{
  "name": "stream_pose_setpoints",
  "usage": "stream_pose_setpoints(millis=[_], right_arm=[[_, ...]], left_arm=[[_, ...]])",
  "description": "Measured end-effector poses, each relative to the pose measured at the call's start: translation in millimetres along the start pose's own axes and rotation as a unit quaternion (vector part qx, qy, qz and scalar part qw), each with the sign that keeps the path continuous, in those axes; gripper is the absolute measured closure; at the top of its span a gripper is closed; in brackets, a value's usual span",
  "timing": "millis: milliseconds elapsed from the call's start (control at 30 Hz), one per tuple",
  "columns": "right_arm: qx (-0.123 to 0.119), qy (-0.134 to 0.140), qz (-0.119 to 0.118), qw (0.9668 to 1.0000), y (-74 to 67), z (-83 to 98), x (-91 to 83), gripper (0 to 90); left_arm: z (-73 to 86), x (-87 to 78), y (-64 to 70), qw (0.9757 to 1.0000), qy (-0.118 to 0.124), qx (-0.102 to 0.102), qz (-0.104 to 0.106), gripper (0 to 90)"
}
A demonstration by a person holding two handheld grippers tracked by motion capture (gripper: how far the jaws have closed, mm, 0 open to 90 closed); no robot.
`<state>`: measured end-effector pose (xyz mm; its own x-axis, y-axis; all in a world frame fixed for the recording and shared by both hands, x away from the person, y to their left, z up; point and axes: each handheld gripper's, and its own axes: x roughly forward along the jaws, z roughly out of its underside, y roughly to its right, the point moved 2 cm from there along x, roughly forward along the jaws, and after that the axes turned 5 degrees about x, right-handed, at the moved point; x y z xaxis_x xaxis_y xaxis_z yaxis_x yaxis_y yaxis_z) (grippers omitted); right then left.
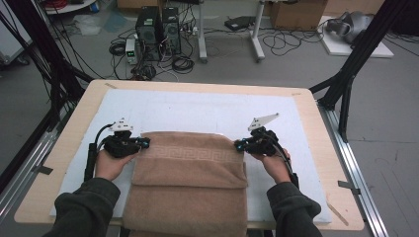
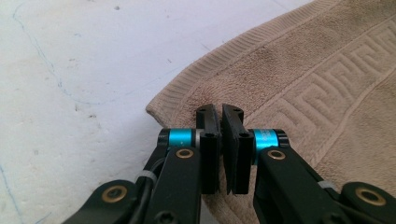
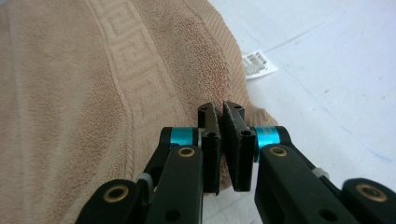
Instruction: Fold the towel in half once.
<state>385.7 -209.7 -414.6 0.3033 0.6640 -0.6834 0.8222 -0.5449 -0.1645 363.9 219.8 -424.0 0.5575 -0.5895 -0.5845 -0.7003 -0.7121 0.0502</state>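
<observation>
Towel (image 1: 190, 168) lies at the near edge of the table (image 1: 316, 143), hanging over it. Your left gripper (image 1: 146, 143) and right gripper (image 1: 237, 145) each pinch a far corner. Folding step begins; next, lift both evenly.

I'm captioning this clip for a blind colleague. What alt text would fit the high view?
Seen from above, a person's two hands each hold a claw shut on a far corner of a tan towel: the left claw on its left corner, the right claw on its right. The folded towel lies on a white mat on a wooden table and hangs over the near edge.
</observation>
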Motion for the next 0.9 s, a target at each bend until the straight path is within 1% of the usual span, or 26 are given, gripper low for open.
stream_pose_setpoints(millis=[67, 133, 233, 300, 367, 467, 567, 667, 733, 800, 833, 900], right_arm=[[-0.006, 0.002, 0.000, 1.0000, -2.5, -2.2, -3.3, 85.6], [-0.007, 0.007, -0.003, 0.9999, -4.7, -3.0, -6.6, 85.6], [-0.001, 0.021, -0.017, 0.9996, -8.4, -3.7, -13.8, 85.6], [-0.003, 0.028, -0.026, 0.9993, -12.4, -4.6, -17.8, 85.6], [-0.004, 0.028, -0.027, 0.9992, -15.4, -5.1, -20.1, 85.7], [-0.011, 0.034, -0.028, 0.9990, -19.3, -5.9, -24.9, 85.6], [-0.019, 0.037, -0.029, 0.9987, -24.2, -6.1, -30.5, 85.7], [-0.024, 0.041, -0.036, 0.9982, -29.5, -5.0, -36.1, 85.7], [-0.027, 0.045, -0.040, 0.9978, -33.7, -3.4, -40.0, 85.6], [-0.031, 0.045, -0.039, 0.9977, -36.9, -1.0, -42.6, 85.6], [-0.028, 0.046, -0.043, 0.9976, -39.6, 1.1, -43.7, 85.6], [-0.039, 0.042, -0.041, 0.9976, -46.4, 6.1, -44.8, 85.6]], left_arm=[[-0.8, -2.9, 1.3, 1.0000, 0.005, 0.000, 0.001, 85.3], [-1.6, -6.8, 2.4, 1.0000, 0.009, 0.000, 0.005, 85.3], [-2.4, -12.0, 4.1, 0.9999, 0.014, 0.002, 0.006, 85.2], [-2.9, -15.9, 5.2, 0.9998, 0.018, 0.003, 0.007, 85.2], [-3.2, -20.1, 6.3, 0.9997, 0.023, 0.003, 0.008, 85.2], [-4.4, -25.3, 9.4, 0.9994, 0.033, 0.005, 0.008, 85.2], [-5.7, -32.2, 12.1, 0.9990, 0.043, 0.007, 0.013, 85.2], [-4.2, -38.2, 15.9, 0.9989, 0.043, 0.012, 0.015, 85.4], [-1.8, -42.3, 19.9, 0.9987, 0.044, 0.016, 0.018, 85.4], [2.3, -46.6, 25.3, 0.9986, 0.046, 0.016, 0.021, 85.5], [4.8, -49.0, 28.9, 0.9985, 0.046, 0.016, 0.025, 85.5], [10.9, -55.6, 38.3, 0.9982, 0.046, 0.023, 0.030, 85.5]])
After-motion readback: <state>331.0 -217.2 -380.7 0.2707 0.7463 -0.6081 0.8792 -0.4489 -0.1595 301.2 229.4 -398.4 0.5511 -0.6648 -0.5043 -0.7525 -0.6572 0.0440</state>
